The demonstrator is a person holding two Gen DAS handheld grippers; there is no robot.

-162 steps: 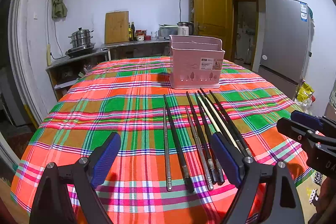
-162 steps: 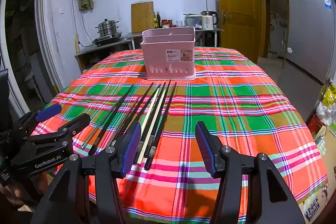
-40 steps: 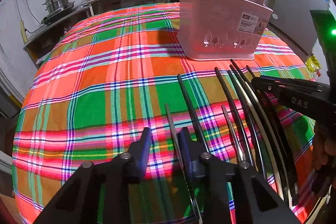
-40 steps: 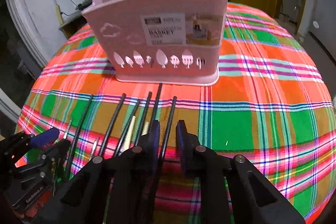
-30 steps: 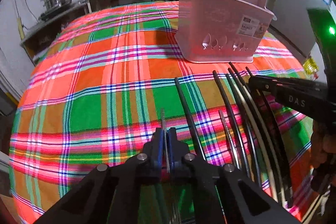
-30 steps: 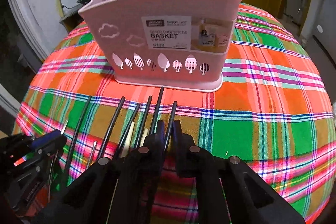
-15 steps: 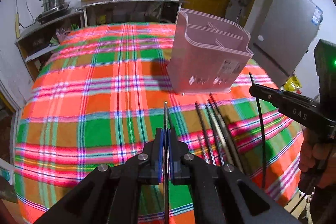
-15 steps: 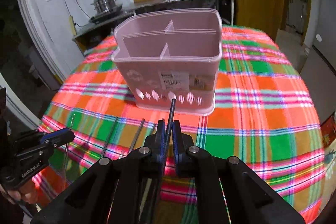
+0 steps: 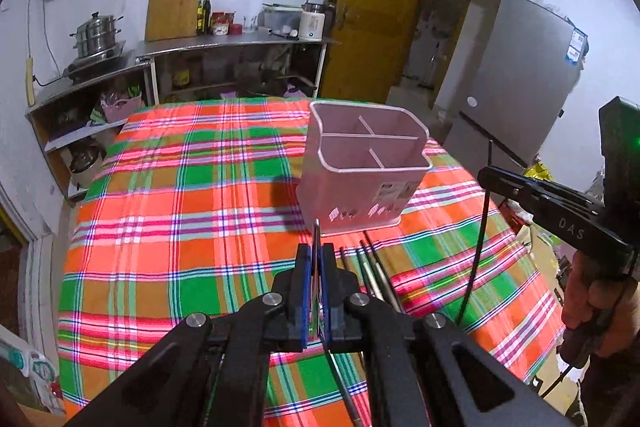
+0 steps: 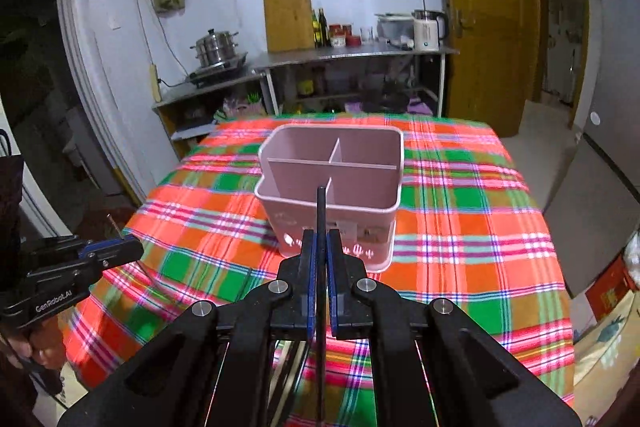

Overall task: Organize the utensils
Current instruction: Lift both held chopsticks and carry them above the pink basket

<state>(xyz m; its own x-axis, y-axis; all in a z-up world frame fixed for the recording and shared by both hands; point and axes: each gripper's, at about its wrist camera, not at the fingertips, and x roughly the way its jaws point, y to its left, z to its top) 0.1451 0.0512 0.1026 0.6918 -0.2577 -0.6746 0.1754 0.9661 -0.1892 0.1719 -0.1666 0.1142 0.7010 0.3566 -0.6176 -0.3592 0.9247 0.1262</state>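
A pink basket (image 9: 360, 195) with three compartments stands upright on the plaid tablecloth (image 9: 180, 207). My left gripper (image 9: 316, 253) is shut on a thin metal chopstick (image 9: 316, 231), held above the cloth just short of the basket. Several dark chopsticks (image 9: 372, 275) lie on the cloth to its right. My right gripper (image 10: 320, 239) has its pads pressed on a black chopstick (image 10: 321, 211), and its jaws are still closing tight. That tip points at the basket (image 10: 360, 223) from above its near rim. Each gripper appears in the other's view: right gripper (image 9: 490, 175), left gripper (image 10: 134, 249).
A steel counter (image 10: 352, 55) with a pot, a kettle, bottles and a cutting board stands behind the table. A grey fridge (image 9: 520, 75) and a yellow door (image 9: 372, 7) are to the right. A person's hand (image 9: 600, 303) holds the right gripper's handle.
Both grippers have risen off the cloth, each carrying its chopstick. The basket now shows from above, with its dividers visible.
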